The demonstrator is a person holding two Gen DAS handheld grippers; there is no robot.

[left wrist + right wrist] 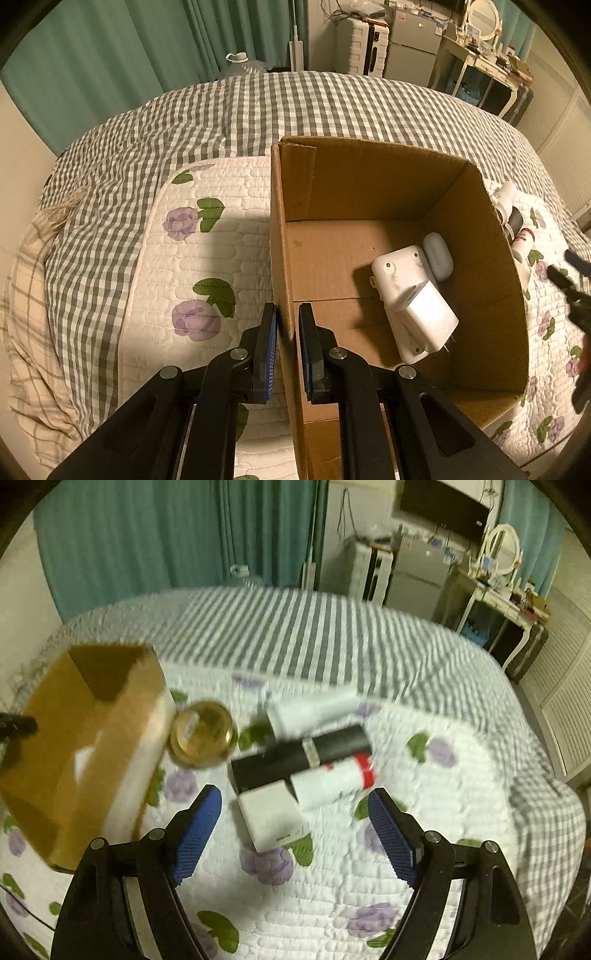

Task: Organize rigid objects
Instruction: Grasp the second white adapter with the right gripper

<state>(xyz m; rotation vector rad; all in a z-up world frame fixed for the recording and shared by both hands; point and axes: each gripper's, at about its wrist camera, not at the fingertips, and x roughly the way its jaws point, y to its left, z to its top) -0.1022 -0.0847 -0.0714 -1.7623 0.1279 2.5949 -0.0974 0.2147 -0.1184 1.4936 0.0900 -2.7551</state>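
Cardboard box [369, 236] sits open on a white quilted mat [207, 236] printed with purple flowers, spread over a grey checked bed cover [221, 110]. The left gripper [287, 347] is pinched on the box's left wall, one blue pad outside and one inside. Inside the box, toward its right side, lie a white charger [413, 299] and a small grey case [438, 256], the two touching.

The right gripper [293, 827] hangs over the mat to the right of the box with its jaws spread wide and nothing between the pads. This view is blurred. Just ahead of its fingers lie a white block [271, 818], a black tube [299, 760], a white tube with a red band [334, 781] and another white tube [314, 710], crowded together. A round glass jar [202, 738] stands just beside the box wall.
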